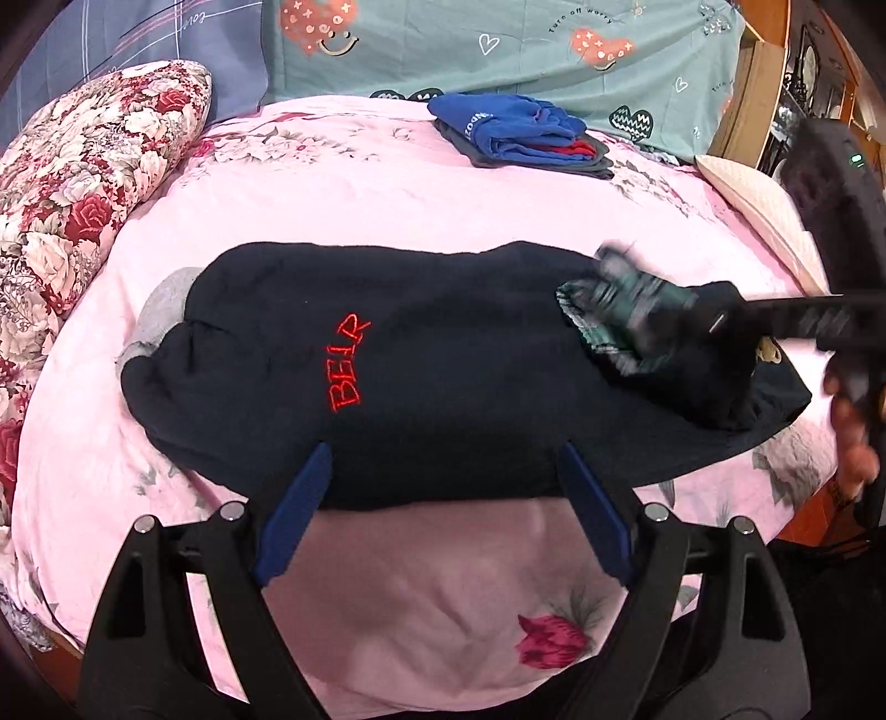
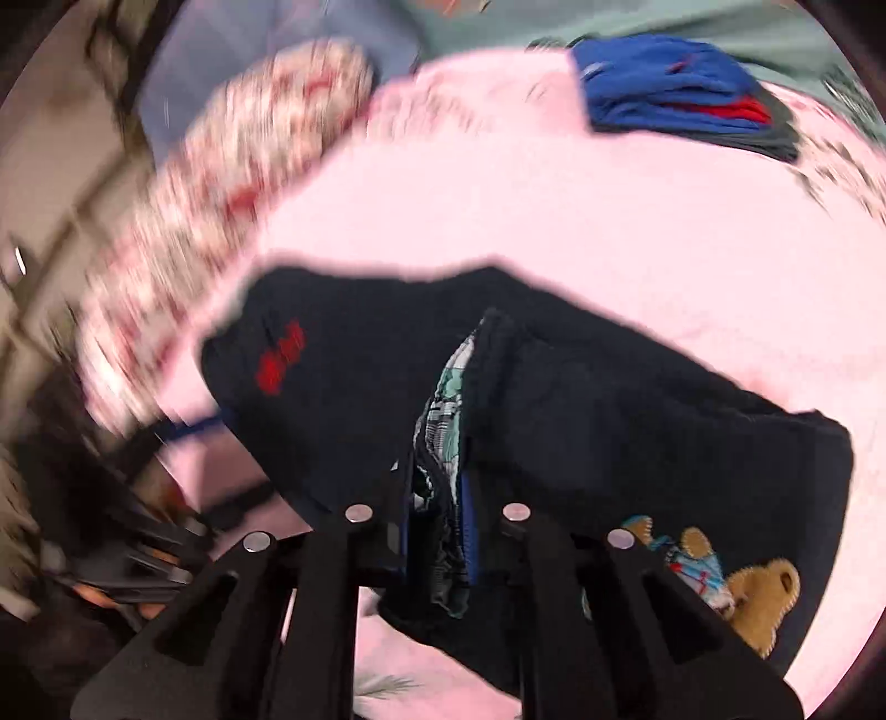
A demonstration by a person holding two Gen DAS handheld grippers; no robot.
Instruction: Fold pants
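Observation:
Dark navy pants (image 1: 421,365) with red "BEAR" lettering (image 1: 348,363) lie across the pink bed. A grey cuff (image 1: 163,310) shows at their left end. My left gripper (image 1: 443,487) is open, with its blue fingers (image 1: 299,509) at the pants' near edge. My right gripper (image 2: 437,531) is shut on the pants' waistband (image 2: 443,421), whose green plaid lining shows, and lifts it over the pants (image 2: 581,399). A teddy bear patch (image 2: 742,587) shows at lower right. The right gripper shows blurred in the left wrist view (image 1: 626,299).
A folded pile of blue, red and grey clothes (image 1: 520,135) lies at the back of the bed, also in the right wrist view (image 2: 675,94). A floral pillow (image 1: 83,183) is at left, a teal pillow (image 1: 498,50) behind. The pink floral sheet (image 1: 421,598) covers the bed.

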